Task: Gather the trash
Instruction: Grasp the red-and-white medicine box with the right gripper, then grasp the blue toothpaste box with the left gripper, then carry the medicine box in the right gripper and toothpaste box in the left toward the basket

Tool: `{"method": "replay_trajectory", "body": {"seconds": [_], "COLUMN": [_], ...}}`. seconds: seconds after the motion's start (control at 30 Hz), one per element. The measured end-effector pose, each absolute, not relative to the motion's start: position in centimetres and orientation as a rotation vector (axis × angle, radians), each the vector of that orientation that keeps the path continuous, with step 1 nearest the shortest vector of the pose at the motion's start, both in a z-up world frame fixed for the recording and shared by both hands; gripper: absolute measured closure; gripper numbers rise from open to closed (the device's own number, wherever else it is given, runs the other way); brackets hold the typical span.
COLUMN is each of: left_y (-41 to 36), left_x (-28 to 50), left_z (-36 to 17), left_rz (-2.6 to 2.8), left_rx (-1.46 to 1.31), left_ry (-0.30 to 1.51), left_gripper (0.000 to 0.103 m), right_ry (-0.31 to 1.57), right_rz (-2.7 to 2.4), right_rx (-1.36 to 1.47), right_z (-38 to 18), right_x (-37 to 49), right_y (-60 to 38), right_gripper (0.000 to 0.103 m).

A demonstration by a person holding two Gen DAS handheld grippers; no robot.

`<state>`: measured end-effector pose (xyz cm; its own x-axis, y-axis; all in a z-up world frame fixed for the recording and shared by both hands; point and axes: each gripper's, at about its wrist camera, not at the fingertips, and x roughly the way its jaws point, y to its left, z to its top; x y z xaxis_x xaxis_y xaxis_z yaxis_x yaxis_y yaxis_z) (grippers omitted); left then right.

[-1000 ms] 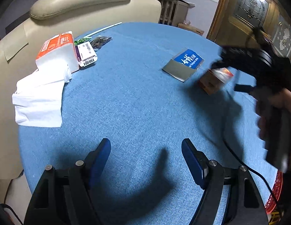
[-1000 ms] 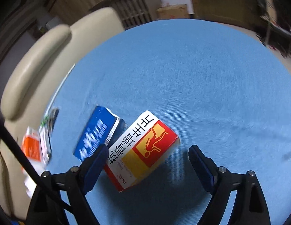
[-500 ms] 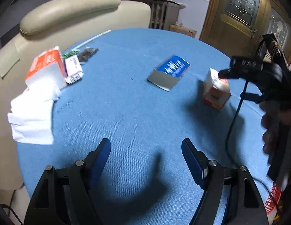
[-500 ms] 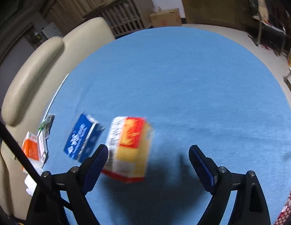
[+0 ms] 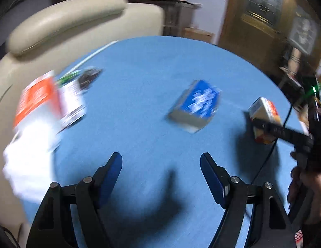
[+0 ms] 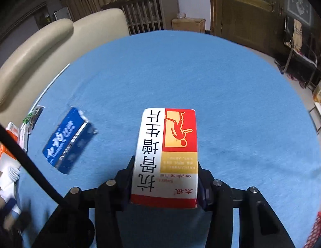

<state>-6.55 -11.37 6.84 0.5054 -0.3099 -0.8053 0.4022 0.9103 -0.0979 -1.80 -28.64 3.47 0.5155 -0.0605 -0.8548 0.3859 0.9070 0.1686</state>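
Note:
My right gripper (image 6: 164, 177) is shut on a white, red and yellow medicine box (image 6: 166, 157), gripping its near end between the jaws. The same box (image 5: 264, 113) shows at the right of the left wrist view, with the right gripper (image 5: 270, 127) on it. A blue box (image 6: 67, 140) lies on the blue round table (image 6: 222, 95) to its left; it also shows in the left wrist view (image 5: 197, 105). My left gripper (image 5: 160, 173) is open and empty above the near table.
An orange and white tissue pack (image 5: 38, 99), white tissues (image 5: 28, 157), a small labelled packet (image 5: 72, 101) and a dark wrapper (image 5: 89, 76) lie at the table's left. A beige armchair (image 5: 67, 22) stands behind. A red mesh basket (image 6: 315, 229) is at the lower right.
My right gripper closed on the medicine box, which was loose between its open jaws. The left gripper's view shifted and is blurred; it stays open.

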Motion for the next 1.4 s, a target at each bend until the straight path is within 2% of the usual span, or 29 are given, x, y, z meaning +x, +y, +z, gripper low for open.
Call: {"method": "replay_trajectory", "body": {"seconds": [0.23, 0.43, 0.5, 0.6, 0.83, 1.0, 1.4], "left_y": [-18.8, -20.3, -20.0, -19.3, -17.0, -16.6, -16.9], "left_x": [-2.9, -0.4, 0.3, 0.4, -3.2, -8.9, -16.1], "left_z": [6.3, 4.2, 3.9, 4.2, 5.7, 6.6, 7.0], "left_rz": [-0.616, -0.579, -0.586, -0.579, -0.505, -0.405, -0.323], "left_rx": [0.284, 0.328, 0.26, 0.207, 0.162, 0.176, 0.15], "left_ry": [0.929, 0.968, 1.003, 1.019, 1.01, 0.978, 0.958], "left_gripper": [0.024, 0.024, 0.037, 0.039, 0.039, 0.039, 0.039], "right_ry": [0.994, 0.976, 0.975, 0.976, 0.942, 0.927, 0.952], "right_rz": [-0.254, -0.23, -0.221, -0.21, -0.196, -0.18, -0.187], "right_rx": [0.388, 0.404, 0.408, 0.41, 0.399, 0.371, 0.349], "right_z": [2.5, 2.7, 2.9, 3.2, 5.5, 6.9, 6.5], "right_x": [-4.0, -4.3, -4.8, -5.2, -8.1, -10.8, -17.8], "right_y": [-31.1, -31.3, -31.5, -31.5, -30.9, -29.1, -26.9], "right_gripper": [0.052, 0.052, 0.052, 0.052, 0.053, 0.053, 0.053]}}
